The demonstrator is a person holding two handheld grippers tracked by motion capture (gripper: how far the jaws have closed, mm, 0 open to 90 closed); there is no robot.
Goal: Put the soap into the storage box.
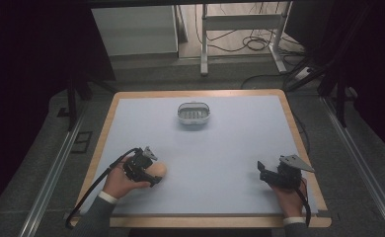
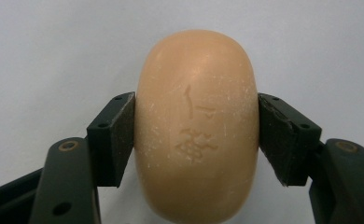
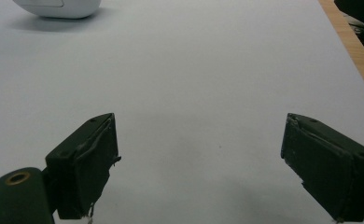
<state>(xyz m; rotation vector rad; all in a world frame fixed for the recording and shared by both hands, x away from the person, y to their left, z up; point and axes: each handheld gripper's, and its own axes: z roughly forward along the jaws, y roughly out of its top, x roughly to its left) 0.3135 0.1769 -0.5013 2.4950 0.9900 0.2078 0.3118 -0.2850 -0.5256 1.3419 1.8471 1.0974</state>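
Note:
A peach-coloured oval soap bar (image 2: 196, 126) with a stamped mark sits between the jaws of my left gripper (image 2: 196, 137), whose pads press on both of its sides. From above, that soap (image 1: 158, 170) shows at the front left of the table with the left gripper (image 1: 151, 173) shut on it. My right gripper (image 3: 199, 158) has its jaws wide apart with nothing between them; it rests at the front right of the table (image 1: 263, 174). A white soap dish (image 1: 194, 114) with a slotted insert stands at the back middle.
A pale blue mat (image 1: 220, 148) covers the wooden table (image 1: 299, 136). The soap dish edge (image 3: 59, 8) peeks in at the top left of the right gripper view. Dark floor, metal rails and a white frame with cables lie beyond the table.

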